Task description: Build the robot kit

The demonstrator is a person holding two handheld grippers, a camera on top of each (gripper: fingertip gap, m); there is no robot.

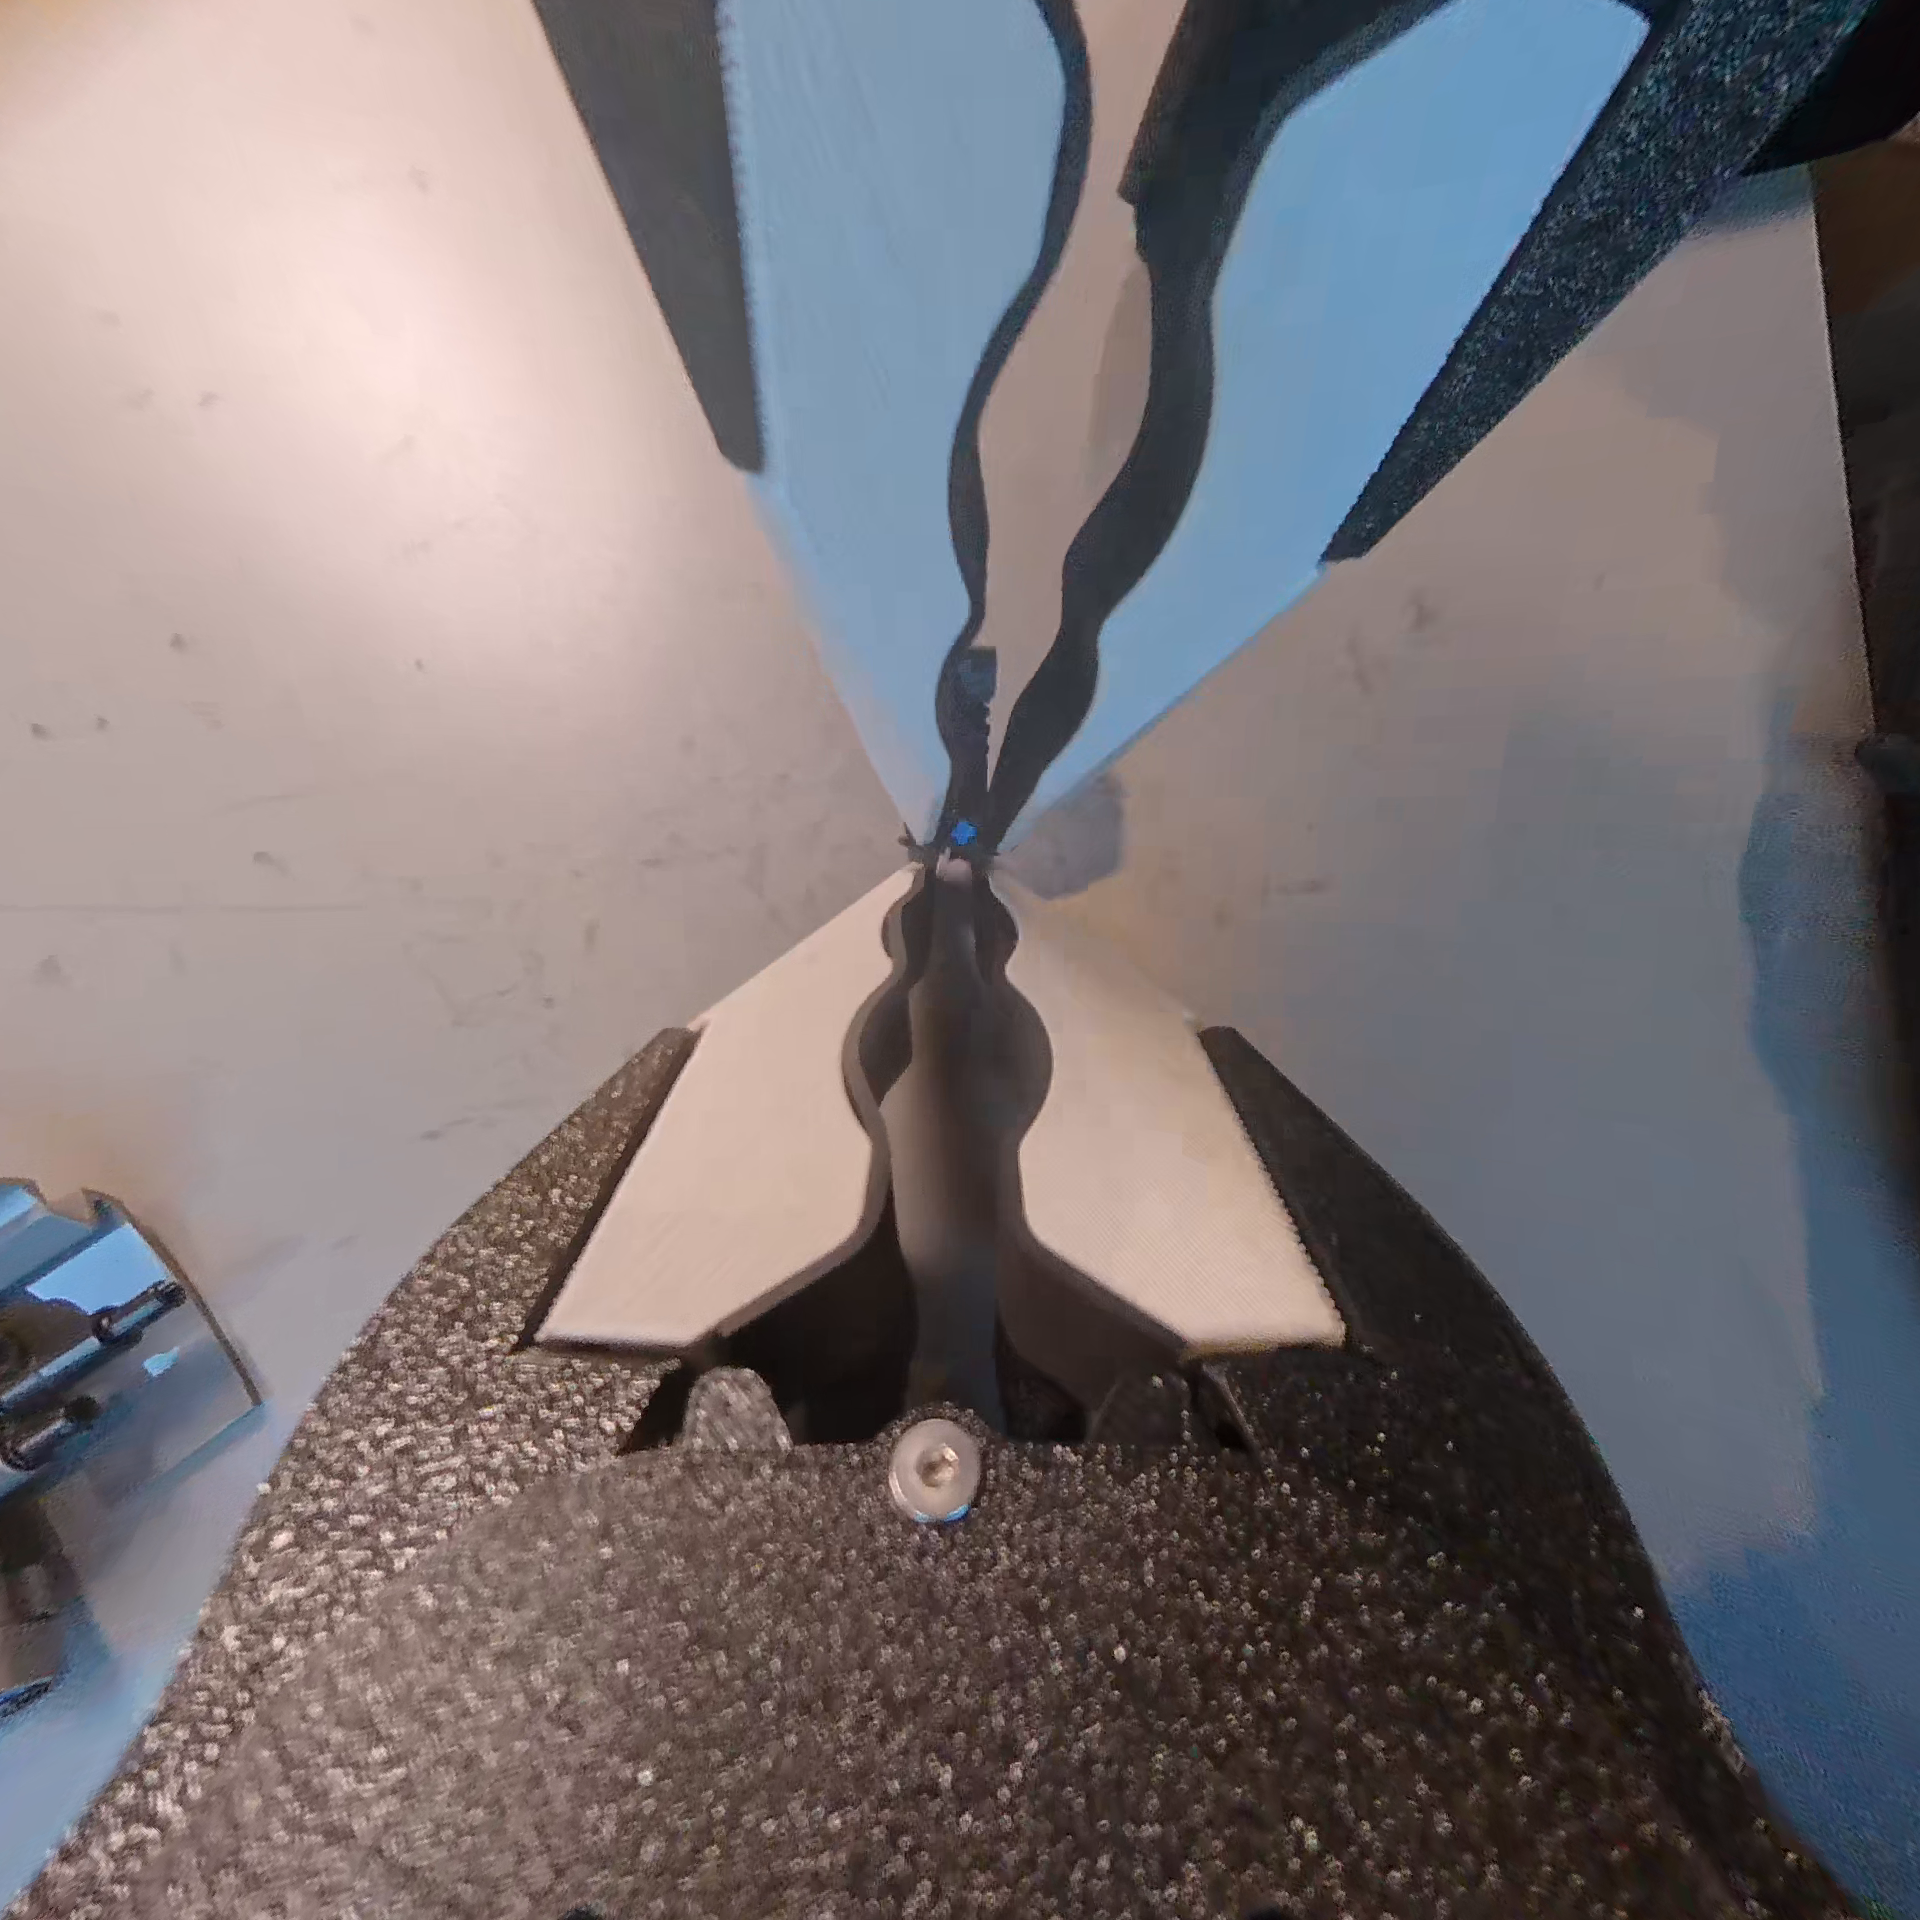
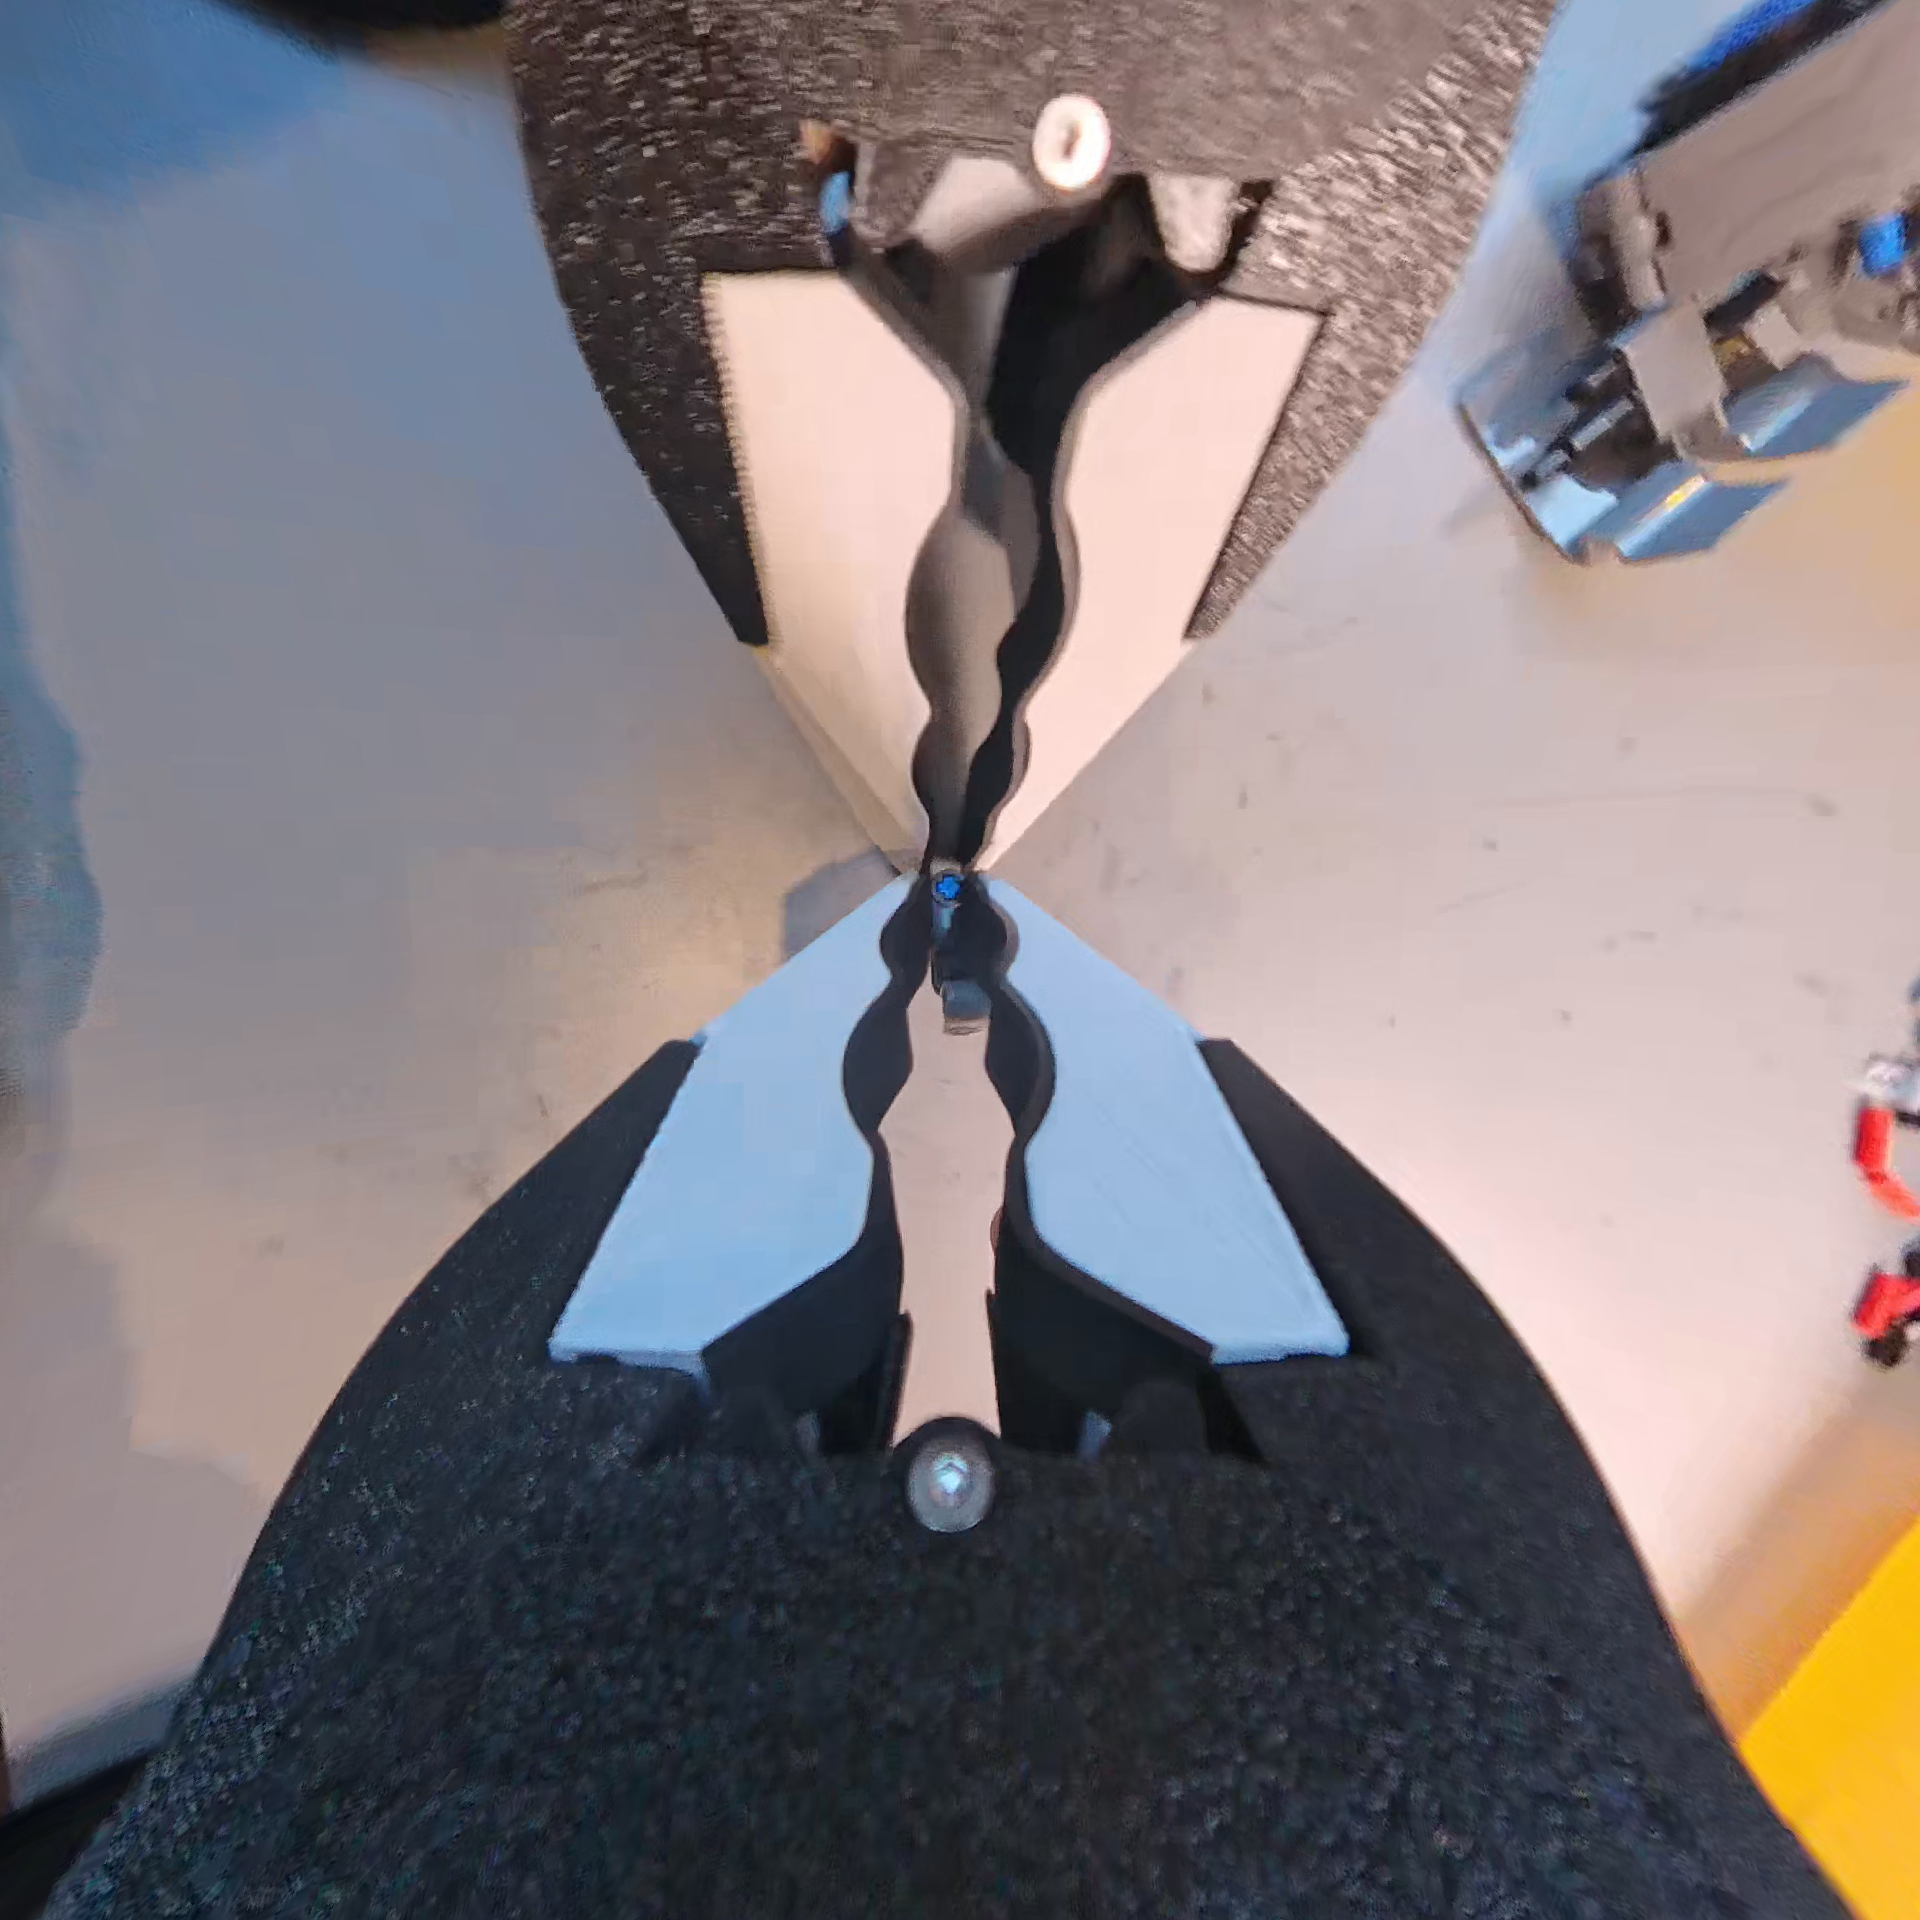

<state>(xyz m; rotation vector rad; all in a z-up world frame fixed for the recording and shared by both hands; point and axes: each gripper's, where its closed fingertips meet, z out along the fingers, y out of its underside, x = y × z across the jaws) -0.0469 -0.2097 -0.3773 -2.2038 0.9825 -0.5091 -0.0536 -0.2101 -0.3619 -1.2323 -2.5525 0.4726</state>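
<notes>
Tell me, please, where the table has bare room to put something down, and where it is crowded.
Bare table lies beyond the metal block in the left wrist view. The middle is crowded: left gripper and right gripper meet tip to tip around a small blue-tipped part. In the right wrist view, metal hardware and red clips fill one side.

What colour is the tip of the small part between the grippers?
Blue; the small part's tip shows best in the right wrist view.
</notes>
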